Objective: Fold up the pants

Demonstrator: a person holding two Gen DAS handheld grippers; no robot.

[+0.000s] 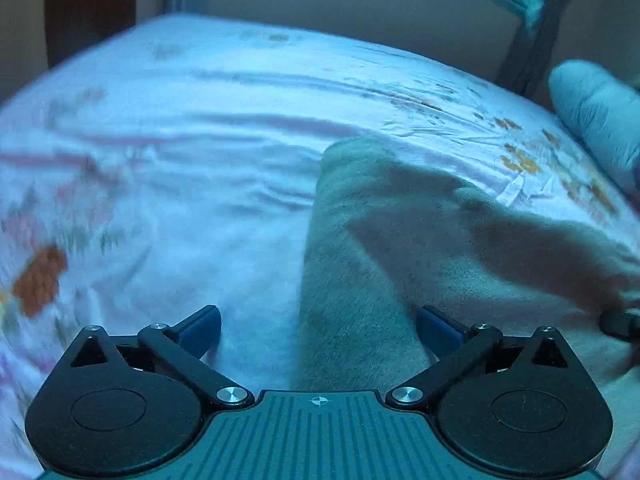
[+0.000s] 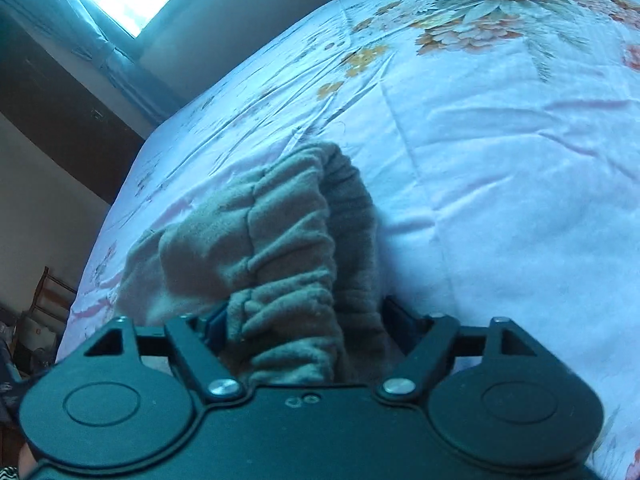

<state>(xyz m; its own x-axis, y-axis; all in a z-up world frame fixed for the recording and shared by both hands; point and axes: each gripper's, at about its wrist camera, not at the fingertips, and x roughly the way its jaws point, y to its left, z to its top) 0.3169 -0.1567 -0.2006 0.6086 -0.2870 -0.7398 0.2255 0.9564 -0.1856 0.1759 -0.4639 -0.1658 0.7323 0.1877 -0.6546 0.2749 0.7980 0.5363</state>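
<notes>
Floral bedsheet point(image 1: 200, 160) under grey pants point(image 1: 380, 240), folded lengthwise. My left gripper point(image 1: 318, 328) gapes empty; my right gripper point(image 2: 304, 320), part-open, straddles the bunched waistband point(image 2: 288, 280) without pinching. Crosswise folds remain, I judge.

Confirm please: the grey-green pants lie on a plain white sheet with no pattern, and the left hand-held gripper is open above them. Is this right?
Not quite. The sheet is not plain: it is pale with a floral print, orange and white flowers clear in the right wrist view. The rest holds: the pants lie on it, and the left hand-held gripper stands open above them.
</notes>
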